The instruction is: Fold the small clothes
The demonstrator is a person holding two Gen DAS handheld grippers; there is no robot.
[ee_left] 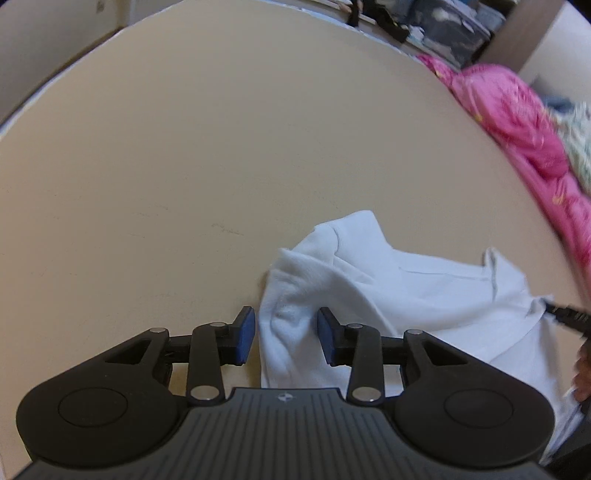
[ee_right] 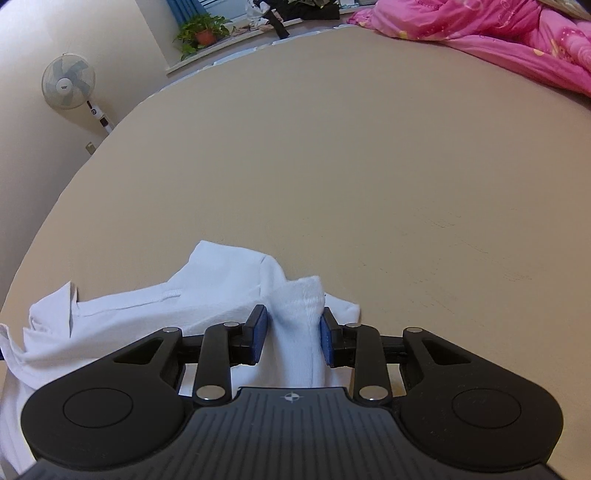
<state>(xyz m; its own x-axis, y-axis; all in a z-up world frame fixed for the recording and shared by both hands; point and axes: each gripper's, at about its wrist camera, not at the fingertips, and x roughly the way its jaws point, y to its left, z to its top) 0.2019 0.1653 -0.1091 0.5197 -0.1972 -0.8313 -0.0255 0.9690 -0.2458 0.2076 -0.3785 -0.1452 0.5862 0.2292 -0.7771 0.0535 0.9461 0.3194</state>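
Note:
A small white garment lies crumpled on the beige surface. My left gripper hangs over its left edge. Its jaws stand apart with a strip of cloth between them, and the left pad is just clear of the fabric. In the right wrist view the same white garment spreads to the left. A raised fold of it stands between the pads of my right gripper, which is open with a narrow gap at its left pad. A black tip of the right gripper shows at the garment's right side.
A pink quilt is heaped along the far right of the surface. A standing fan and a potted plant are off the far left edge, and storage boxes stand beyond the far edge. The beige surface stretches ahead.

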